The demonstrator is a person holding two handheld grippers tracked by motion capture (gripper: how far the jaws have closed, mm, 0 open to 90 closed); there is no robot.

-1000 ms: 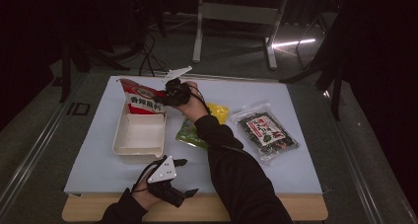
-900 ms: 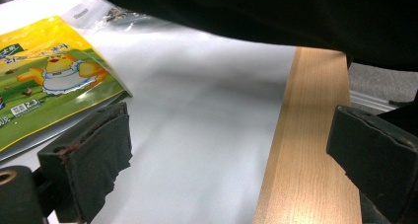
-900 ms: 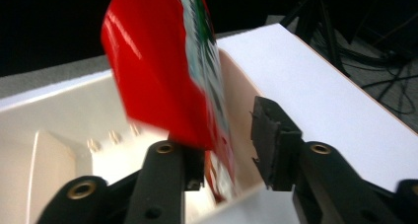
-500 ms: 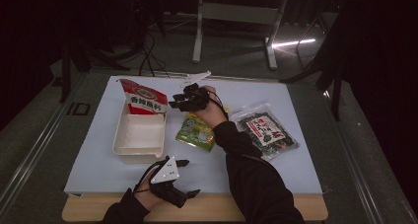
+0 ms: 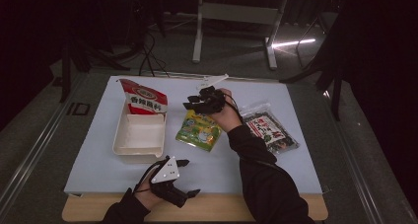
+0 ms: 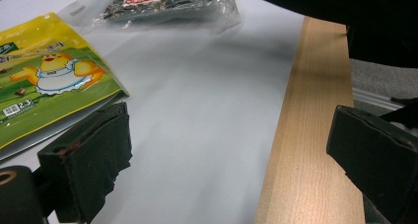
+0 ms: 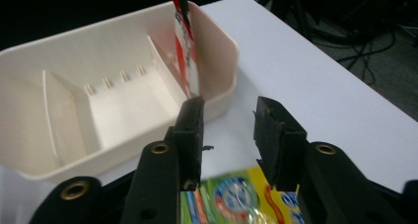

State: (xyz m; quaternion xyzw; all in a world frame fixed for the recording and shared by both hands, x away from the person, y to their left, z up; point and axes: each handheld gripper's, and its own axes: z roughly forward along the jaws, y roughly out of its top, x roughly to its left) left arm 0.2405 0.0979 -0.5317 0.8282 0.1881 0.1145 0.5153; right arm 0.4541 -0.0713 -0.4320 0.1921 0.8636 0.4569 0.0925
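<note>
Your right gripper (image 5: 197, 103) hovers over the middle of the white mat (image 5: 296, 160), just above the top edge of the green-and-yellow snack pouch (image 5: 199, 130). In the right gripper view its two black jaws stand parted with nothing between them; they have just been opening a little, and the pouch (image 7: 241, 199) lies flat beneath them, its upper edge showing at the bottom of that view. Beyond the jaws sits the white divided tray (image 7: 64, 110), with the red-and-white packet (image 7: 186, 51) standing upright in its far compartment, leaning against the end wall.

In the high view the tray (image 5: 121, 147) lies to the left of the pouch, apart from it, and the red-and-white packet (image 5: 143, 98) rises from its far end. To the right of your right hand (image 5: 226, 116) lies the clear bag of dark seaweed (image 5: 268, 130), close to the pouch but not touching it.

Your left gripper (image 5: 185, 177) rests at the near edge of the mat, by the wooden table edge (image 5: 222, 214). In the left gripper view its jaws are spread wide and hold nothing; between them you see bare mat and the wooden strip (image 6: 310, 150), with the pouch (image 6: 49, 86) at far left and the seaweed bag (image 6: 167, 2) at the top.
</note>
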